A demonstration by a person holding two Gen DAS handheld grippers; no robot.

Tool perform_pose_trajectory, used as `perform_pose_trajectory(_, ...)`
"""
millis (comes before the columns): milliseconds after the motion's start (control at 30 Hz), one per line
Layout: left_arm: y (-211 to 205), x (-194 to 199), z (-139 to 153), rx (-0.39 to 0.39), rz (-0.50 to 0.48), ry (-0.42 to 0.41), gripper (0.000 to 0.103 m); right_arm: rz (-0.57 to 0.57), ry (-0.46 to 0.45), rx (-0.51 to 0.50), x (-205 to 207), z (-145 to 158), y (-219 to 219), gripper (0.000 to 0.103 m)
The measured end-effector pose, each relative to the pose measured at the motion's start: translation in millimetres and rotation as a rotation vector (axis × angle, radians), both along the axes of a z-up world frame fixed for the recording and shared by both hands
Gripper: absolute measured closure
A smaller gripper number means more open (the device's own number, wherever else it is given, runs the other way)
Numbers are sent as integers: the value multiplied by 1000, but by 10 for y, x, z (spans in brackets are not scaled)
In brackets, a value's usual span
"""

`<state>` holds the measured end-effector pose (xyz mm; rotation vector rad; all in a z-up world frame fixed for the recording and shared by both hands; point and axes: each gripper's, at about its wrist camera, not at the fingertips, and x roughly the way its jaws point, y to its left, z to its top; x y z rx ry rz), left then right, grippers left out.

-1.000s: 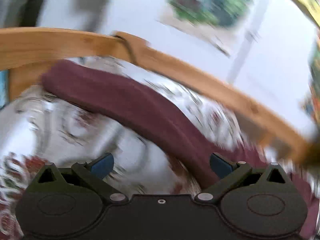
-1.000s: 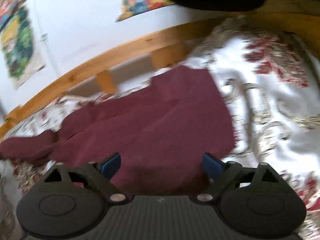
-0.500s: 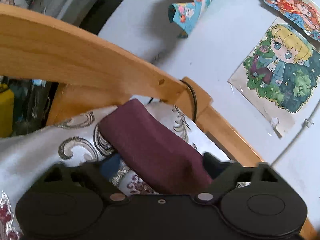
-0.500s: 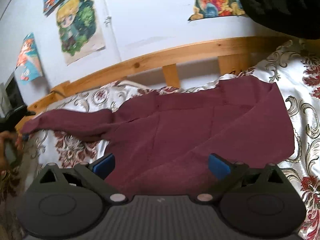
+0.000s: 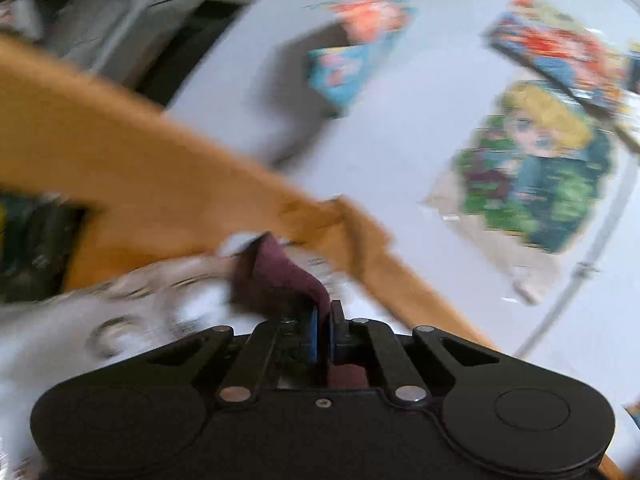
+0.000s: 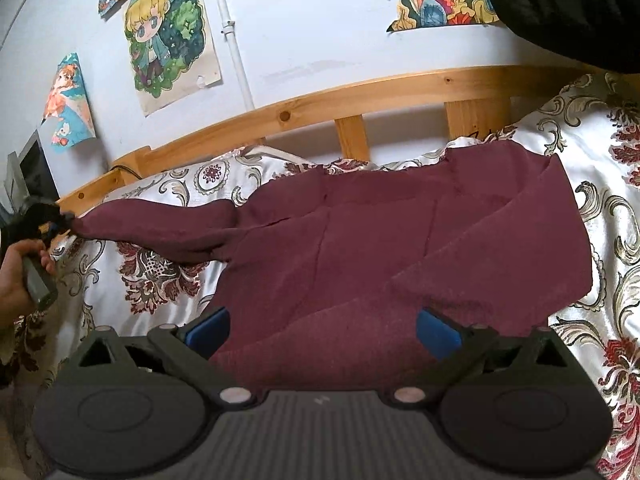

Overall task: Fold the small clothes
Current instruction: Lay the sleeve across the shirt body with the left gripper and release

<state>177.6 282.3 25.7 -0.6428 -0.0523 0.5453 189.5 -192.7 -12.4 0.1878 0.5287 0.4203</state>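
Observation:
A maroon long-sleeved top (image 6: pixel 380 248) lies spread on a white bedspread (image 6: pixel 168 280) with dark red and grey scrollwork. Its left sleeve stretches out to the left, and the right sleeve is folded across the body. In the left wrist view, which is blurred, my left gripper (image 5: pixel 325 322) is shut on the end of that left sleeve (image 5: pixel 276 276). The right wrist view also shows the left gripper (image 6: pixel 60 222) at the cuff, held by a hand (image 6: pixel 16 276). My right gripper (image 6: pixel 320 330) stands open over the near hem, its blue pads (image 6: pixel 208 330) apart, clear of the cloth.
A wooden bed rail (image 6: pixel 360 98) runs along the far side of the bed, against a white wall with cartoon posters (image 6: pixel 168 28) and a thin white pipe (image 6: pixel 234 40). A dark garment (image 6: pixel 560 8) hangs at the top right. The bedspread continues to the right.
My left gripper has shut on the sleeve end, which lay between its open jaws half a second ago. The right gripper has stayed open and settled over the hem.

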Motion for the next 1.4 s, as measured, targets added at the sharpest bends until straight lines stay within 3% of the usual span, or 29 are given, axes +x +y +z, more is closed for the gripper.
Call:
perform_pose_trajectory(100, -184, 82, 161, 153, -95, -66, 99, 4, -3, 10, -25, 9, -38, 2)
perform_pose_trajectory(400, -1072, 291, 646, 395, -517, -263, 99, -42, -23, 25, -119, -4, -346, 2)
perform_pose_trajectory(533, -1645, 288, 749, 442, -725, -336, 99, -84, -12, 47, -127, -53, -542, 2)
perform_pose_trajectory(667, -2236, 299, 664, 466, -939, -352, 99, -132, -11, 55, -184, -85, -733, 2)
perform_pose_trajectory(833, -2853, 397, 345, 454, -1173, -279, 99, -201, 2, 57, -292, -128, -964, 2)
perform_pose_trajectory(933, -3134, 470, 140, 456, -1262, -222, 99, -242, 13, 54, -374, -159, -1098, 2)
perform_pose_trajectory(1133, -3458, 590, -276, 397, -1377, -82, 99, -307, 54, 54, -499, -256, -1267, 2)
perform_pose_trajectory(1267, -3464, 594, -496, 367, -1441, 27, 97, -341, 75, 65, -535, -315, -1332, 2)
perform_pose_trajectory(1400, -3399, 570, -650, 304, -1485, 114, 83, -369, 87, 99, -508, -346, -1375, 2)
